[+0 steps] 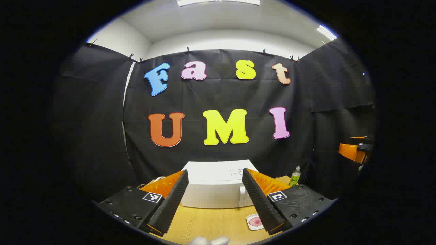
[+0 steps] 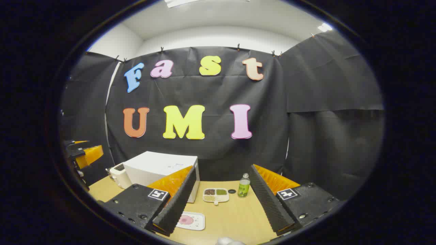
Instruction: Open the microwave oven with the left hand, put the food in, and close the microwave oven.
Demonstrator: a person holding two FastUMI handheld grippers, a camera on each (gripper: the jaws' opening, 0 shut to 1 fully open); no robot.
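Black cloth walls [image 2: 323,85] around a wooden table [image 2: 238,214], ceiling lights [image 1: 218,2] overhead.

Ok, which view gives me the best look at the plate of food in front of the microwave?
The right gripper view: the plate of food lies nearly whole on the table, just right of that claw's left finger. In the left gripper view, the plate is half hidden behind a finger.

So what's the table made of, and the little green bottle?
The table looks like wood or a wood-look laminate: tan, smooth, faint grain. The bottle seems clear plastic, since you can see greenish liquid through it, though glass can't be ruled out.
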